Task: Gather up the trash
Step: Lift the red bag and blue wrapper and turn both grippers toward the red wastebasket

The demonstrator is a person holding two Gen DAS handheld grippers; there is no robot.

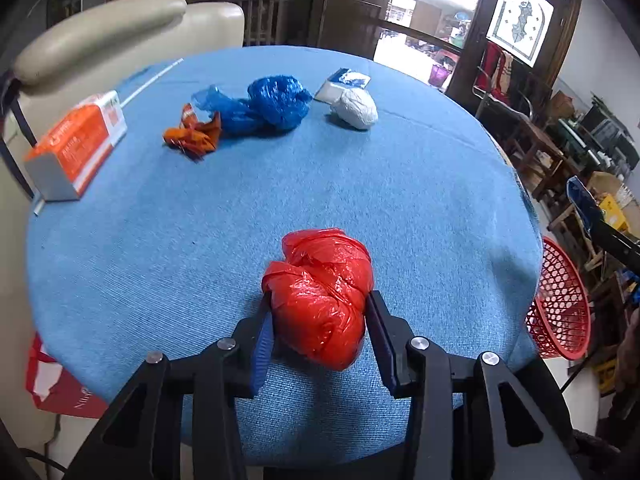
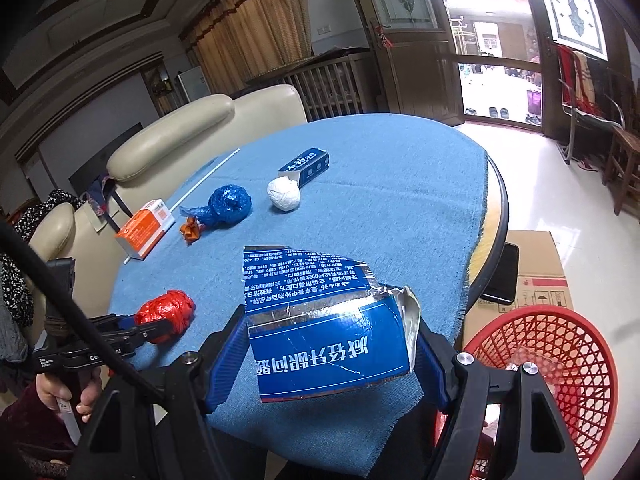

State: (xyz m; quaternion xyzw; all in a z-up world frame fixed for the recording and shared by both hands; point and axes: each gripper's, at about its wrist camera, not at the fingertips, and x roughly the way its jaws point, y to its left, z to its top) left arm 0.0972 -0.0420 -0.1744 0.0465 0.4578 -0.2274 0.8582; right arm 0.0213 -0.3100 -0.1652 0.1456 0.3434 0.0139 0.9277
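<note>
Red ball (image 1: 320,296) sits on table (image 1: 160,260) between my left gripper (image 1: 318,344) pads, both touching. I squeeze gently, lift straight. Right gripper (image 2: 332,356) holds blue box (image 2: 328,320), near basket (image 2: 560,380).

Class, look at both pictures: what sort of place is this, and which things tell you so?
Most likely a living or dining room in a home. A cream sofa stands behind a round table under a blue cloth, with curtains and a wooden door open to the street.

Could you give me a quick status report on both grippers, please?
Left gripper closing around red bag ball on table. Right gripper holds torn blue carton, red basket alongside. Nothing in the way.
</note>
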